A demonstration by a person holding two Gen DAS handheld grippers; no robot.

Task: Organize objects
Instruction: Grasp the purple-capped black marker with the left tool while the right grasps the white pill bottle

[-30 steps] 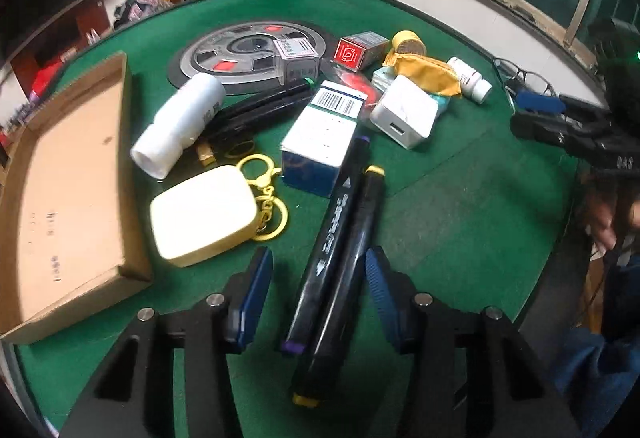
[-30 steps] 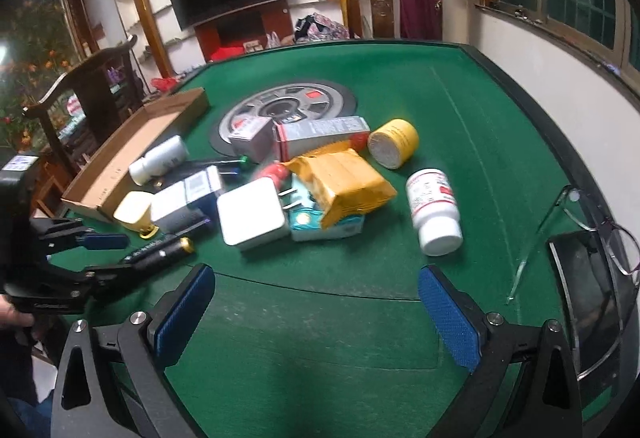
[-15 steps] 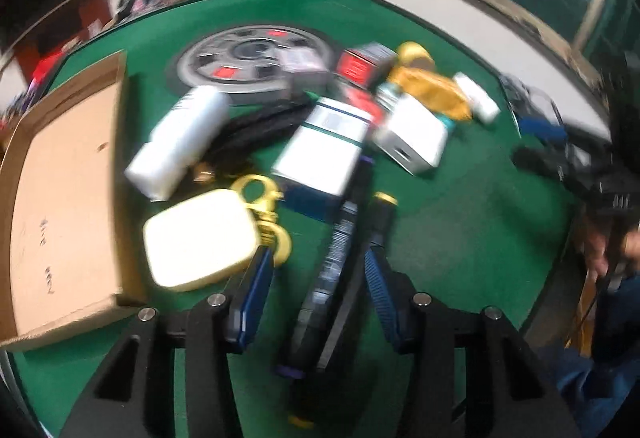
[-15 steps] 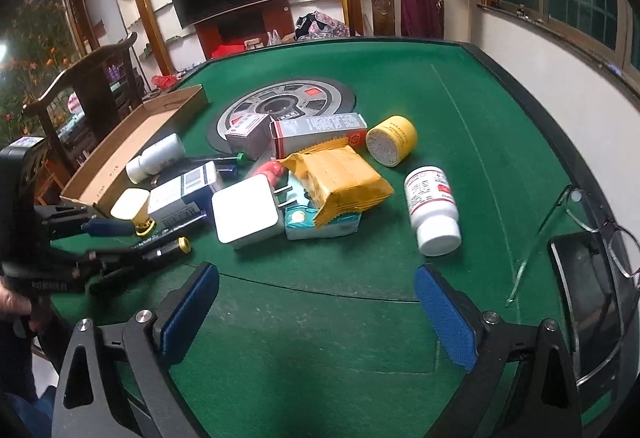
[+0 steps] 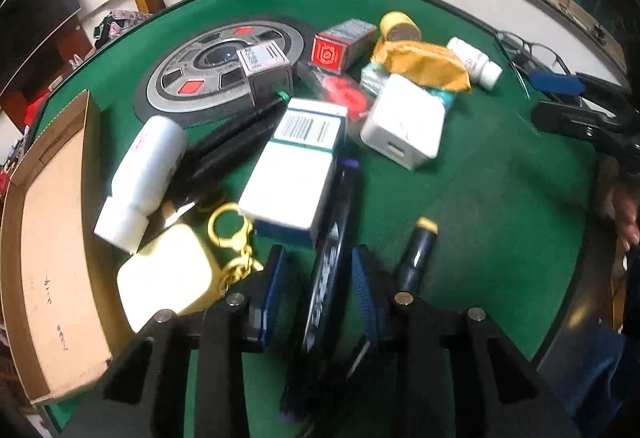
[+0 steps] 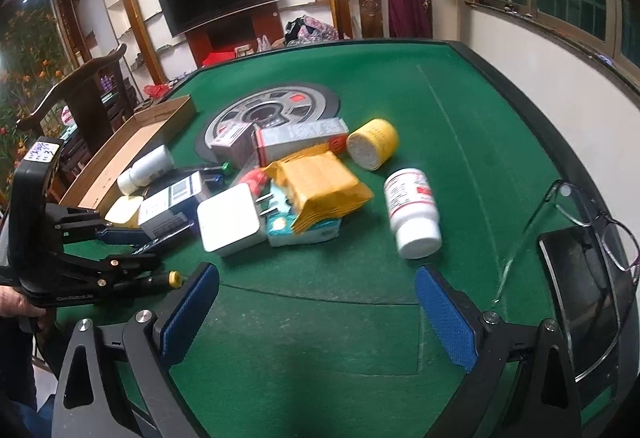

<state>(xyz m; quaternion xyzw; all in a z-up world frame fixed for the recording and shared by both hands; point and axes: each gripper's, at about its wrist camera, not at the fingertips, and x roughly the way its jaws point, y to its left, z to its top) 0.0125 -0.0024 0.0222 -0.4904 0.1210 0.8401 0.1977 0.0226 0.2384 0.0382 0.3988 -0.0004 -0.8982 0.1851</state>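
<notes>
On the green table (image 5: pixel 500 198), the left gripper (image 5: pixel 318 278) is closing around the purple-capped marker (image 5: pixel 334 258), right pad touching it, left pad apart. Beside it lies a yellow-capped marker (image 5: pixel 418 254). The right gripper (image 6: pixel 316 310) hangs wide open, empty, near the pill bottle (image 6: pixel 412 214).

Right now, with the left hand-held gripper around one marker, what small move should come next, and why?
Probably finish closing, then lift. The left hand-held gripper is closing with the purple-capped marker between its jaws, the yellow-capped marker outside them; the cardboard tray sits alongside.
</notes>
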